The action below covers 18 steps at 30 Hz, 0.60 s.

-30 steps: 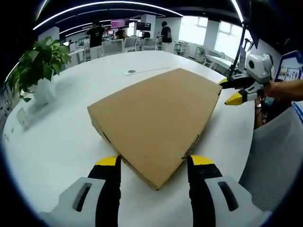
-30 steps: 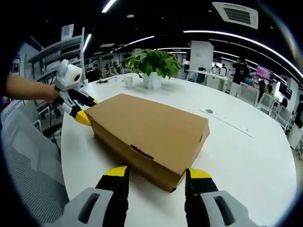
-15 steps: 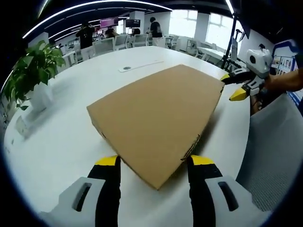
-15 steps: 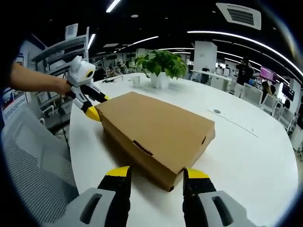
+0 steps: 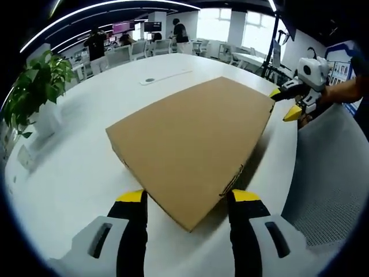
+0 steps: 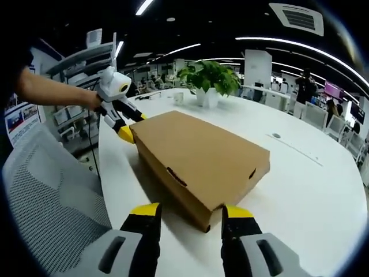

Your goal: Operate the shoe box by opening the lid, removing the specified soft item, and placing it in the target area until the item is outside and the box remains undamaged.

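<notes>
You have one shoe box [image 5: 190, 153], brown cardboard with its lid closed, lying flat on the white surface [image 5: 75, 167] near the edge by the mesh-backed chair [image 6: 52, 202]. Your left gripper [image 5: 187, 199] stands released, its two yellow-tipped jaws straddling the box's near corner without clearly touching it. Your right gripper [image 6: 187, 212] is likewise spread, one jaw to each side of the opposite corner; in the left gripper view it appears at the far corner, jaws parted. One potted plant [image 6: 212, 78] stands on the surface beyond the box, with one small cup [image 6: 179, 98] beside it. Perhaps three people [image 5: 95, 43] stand in the blurred background.
</notes>
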Available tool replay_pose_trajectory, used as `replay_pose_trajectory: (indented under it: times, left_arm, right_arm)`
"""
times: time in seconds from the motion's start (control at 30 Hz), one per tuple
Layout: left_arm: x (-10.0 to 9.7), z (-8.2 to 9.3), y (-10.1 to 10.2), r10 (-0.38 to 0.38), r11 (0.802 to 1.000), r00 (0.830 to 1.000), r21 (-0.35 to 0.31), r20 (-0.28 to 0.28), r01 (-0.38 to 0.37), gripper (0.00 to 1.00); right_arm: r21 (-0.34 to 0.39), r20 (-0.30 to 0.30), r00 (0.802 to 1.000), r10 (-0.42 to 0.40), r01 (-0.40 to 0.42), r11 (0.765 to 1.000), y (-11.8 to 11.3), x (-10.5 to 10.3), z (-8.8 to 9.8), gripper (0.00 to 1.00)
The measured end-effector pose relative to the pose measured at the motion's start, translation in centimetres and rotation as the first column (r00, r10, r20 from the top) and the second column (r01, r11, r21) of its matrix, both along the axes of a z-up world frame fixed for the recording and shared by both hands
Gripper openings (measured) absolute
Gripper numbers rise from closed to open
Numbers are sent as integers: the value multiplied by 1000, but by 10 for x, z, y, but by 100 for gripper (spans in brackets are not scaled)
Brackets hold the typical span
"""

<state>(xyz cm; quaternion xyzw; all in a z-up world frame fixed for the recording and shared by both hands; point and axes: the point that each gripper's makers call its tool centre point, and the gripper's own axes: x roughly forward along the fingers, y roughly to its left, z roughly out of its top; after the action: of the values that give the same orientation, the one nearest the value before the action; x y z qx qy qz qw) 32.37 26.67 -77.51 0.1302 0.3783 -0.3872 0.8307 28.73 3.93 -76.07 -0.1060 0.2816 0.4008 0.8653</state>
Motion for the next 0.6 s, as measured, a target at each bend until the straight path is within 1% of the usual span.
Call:
replay_pose_trajectory:
  times: [0.23, 0.27, 0.37, 0.4, 0.47, 0.53, 0.6]
  left_arm:
    - [-1, -1, 4, -2, 1000, 1000, 1, 5, 2, 57]
    - [-2, -1, 4, 0, 1000, 1000, 3, 9, 0, 57]
    - [-3, -2, 4, 12, 1000, 1000, 16, 11, -13, 56]
    - [-3, -2, 5, 13, 1000, 1000, 21, 15, -13, 55]
    - [-5, -4, 8, 7, 999, 1000, 41, 29, -8, 53]
    - [-7, -5, 11, 18, 999, 999, 38, 33, -19, 51]
    - [-9, -7, 13, 36, 999, 999, 36, 22, -36, 46]
  right_arm:
    - [-1, 7, 1000, 23, -23, 1000, 2, -5, -1, 36]
    - [-8, 18, 999, 37, -36, 999, 1, -5, -2, 36]
    - [-7, 34, 998, 46, -46, 999, -2, -4, -3, 32]
    - [-5, 40, 998, 41, -40, 999, -4, -2, -3, 28]
    - [-18, 52, 998, 45, -44, 999, -5, 0, -3, 25]
    - [-15, 51, 998, 42, -41, 999, -4, 0, -3, 25]
    - [-1, 51, 998, 38, -38, 999, -4, 0, -3, 26]
